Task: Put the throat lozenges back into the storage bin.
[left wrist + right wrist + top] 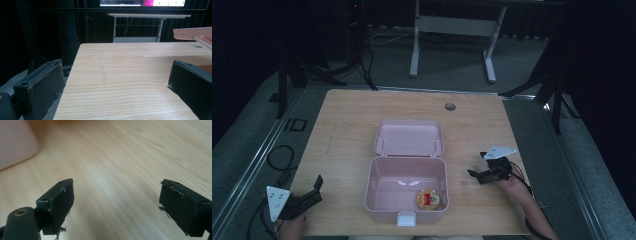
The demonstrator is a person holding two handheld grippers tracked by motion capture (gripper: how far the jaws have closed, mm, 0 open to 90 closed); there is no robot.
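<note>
A pink box (407, 182) stands open in the middle of the wooden table (347, 120), its lid (408, 138) folded back flat. Inside, at the front right corner, lies a small round yellow item with a red label (428, 199). My left gripper (316, 190) rests at the table's front left corner, jaws wide apart and empty (115, 82). My right gripper (477, 165) hovers just right of the box, open with nothing between its jaws (116, 202). The box's pink wall (15, 142) shows at the upper left of the right gripper view.
A round cable hole (450, 106) sits near the table's far edge. Beyond the table stand a white desk frame (452, 30) and dark stands. The box's lid edge (192, 33) juts in at the right of the left gripper view.
</note>
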